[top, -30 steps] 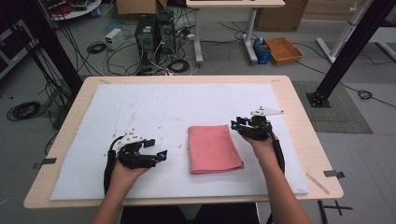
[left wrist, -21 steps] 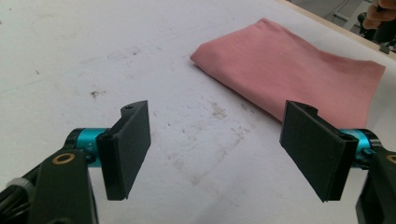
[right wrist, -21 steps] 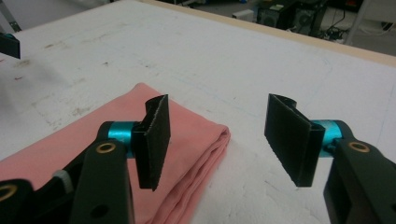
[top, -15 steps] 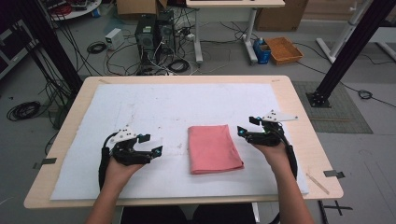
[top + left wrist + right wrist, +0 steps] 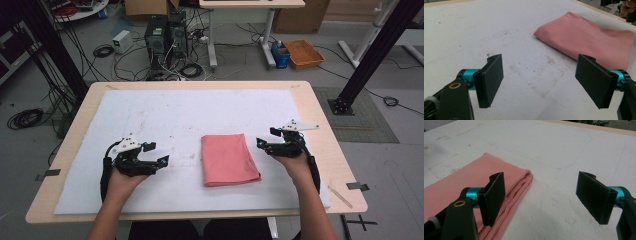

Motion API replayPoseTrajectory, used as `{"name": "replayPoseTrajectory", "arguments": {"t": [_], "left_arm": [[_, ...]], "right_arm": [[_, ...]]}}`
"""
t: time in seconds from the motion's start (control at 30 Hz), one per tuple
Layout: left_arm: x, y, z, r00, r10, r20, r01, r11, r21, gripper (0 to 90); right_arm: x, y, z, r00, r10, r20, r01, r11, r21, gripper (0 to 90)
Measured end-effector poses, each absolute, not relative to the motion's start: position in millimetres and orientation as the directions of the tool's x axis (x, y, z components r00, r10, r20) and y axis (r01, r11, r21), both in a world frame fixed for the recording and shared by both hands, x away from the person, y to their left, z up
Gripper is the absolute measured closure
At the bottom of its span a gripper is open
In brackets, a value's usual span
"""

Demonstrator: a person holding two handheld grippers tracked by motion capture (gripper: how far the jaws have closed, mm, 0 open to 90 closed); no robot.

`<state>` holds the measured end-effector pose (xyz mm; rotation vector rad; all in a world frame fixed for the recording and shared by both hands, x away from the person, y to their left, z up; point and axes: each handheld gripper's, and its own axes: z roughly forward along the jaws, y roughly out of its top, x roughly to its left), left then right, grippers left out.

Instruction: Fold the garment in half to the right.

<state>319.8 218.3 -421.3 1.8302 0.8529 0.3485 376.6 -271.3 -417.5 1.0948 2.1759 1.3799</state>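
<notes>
Here the right tongs (image 5: 266,142) stand spread wide, nothing between their jaws; they have just been opening, and they sit just off the right edge of the folded pink cloth (image 5: 229,160), apart from it. In the right gripper view the left jaw hangs over the cloth's layered edge (image 5: 521,187) while the other jaw is over bare white sheet. The left tongs (image 5: 157,154) are spread too and empty, well to the left of the cloth, aimed toward it across stained sheet.

The cloth lies near the middle of the bench (image 5: 320,125), on the white sheet (image 5: 200,110) that covers it, between the two hands. It is a flat, neat rectangle, salmon pink, with several stacked folds showing along its right side and a rounded corner at the far end. Its surface looks smooth, with hardly a wrinkle.

The fold appears done, so the risk now is undoing it. A low jaw sweeping back over that layered edge could catch the top ply and peel it open, or drag the whole packet askew. If another grasp is meant, pinching only the upper layer would lift one ply and spill the stack; thin fabric lying flat gives the jaws little to bite, so a shallow approach may just push it along the sheet.
</notes>
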Motion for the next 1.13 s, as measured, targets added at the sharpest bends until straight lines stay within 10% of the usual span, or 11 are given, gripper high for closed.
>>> {"name": "replayPoseTrajectory", "arguments": {"t": [1.13], "left_arm": [[320.0, 225.1, -418.3, 0.714, 0.681, -0.160, 0.385, -0.192, 0.903, 22.6]], "right_arm": [[379.3, -261.4, -430.5, -0.702, 0.684, 0.199, 0.459, 0.221, 0.861, 22.0]]}}
